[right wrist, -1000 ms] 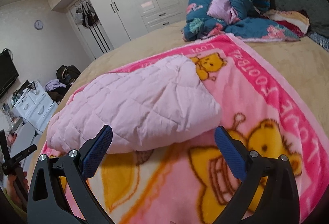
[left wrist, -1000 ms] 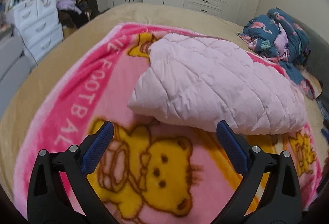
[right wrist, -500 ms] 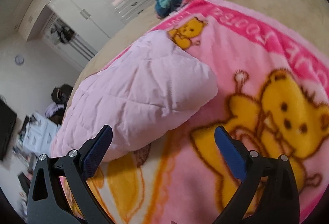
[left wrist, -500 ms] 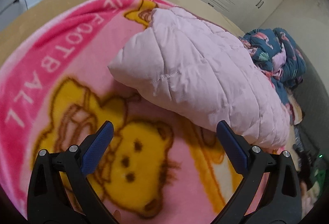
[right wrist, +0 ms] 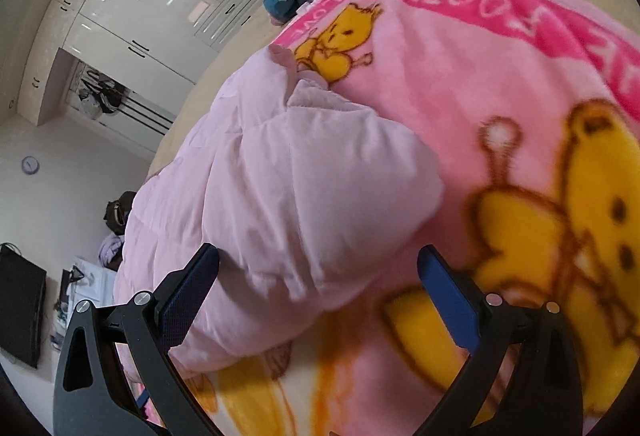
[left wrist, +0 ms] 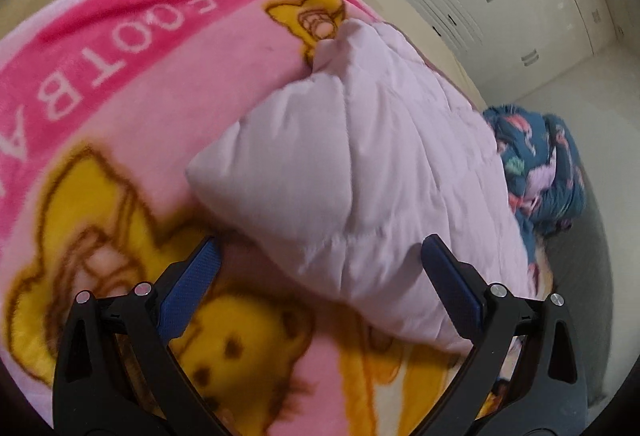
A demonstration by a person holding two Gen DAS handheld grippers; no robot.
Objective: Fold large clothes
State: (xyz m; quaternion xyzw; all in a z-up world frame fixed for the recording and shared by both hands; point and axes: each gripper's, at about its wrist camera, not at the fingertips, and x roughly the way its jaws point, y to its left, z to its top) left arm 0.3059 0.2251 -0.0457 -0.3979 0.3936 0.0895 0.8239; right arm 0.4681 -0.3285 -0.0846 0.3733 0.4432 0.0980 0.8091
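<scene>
Pale pink quilted padded garment [left wrist: 360,171] lay already folded into a bundle, mid-frame.
Left gripper [left wrist: 320,268] and right gripper [right wrist: 318,270] gaped wide, holding nothing; likely a final fold left.

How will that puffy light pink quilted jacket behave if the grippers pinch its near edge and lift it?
The quilted jacket looks padded and puffy, so it will probably sag and drape, not hold shape. Its fabric creases softly, suggesting it is light for its bulk. The open left gripper and right gripper may squash padding before gripping firmly.
</scene>
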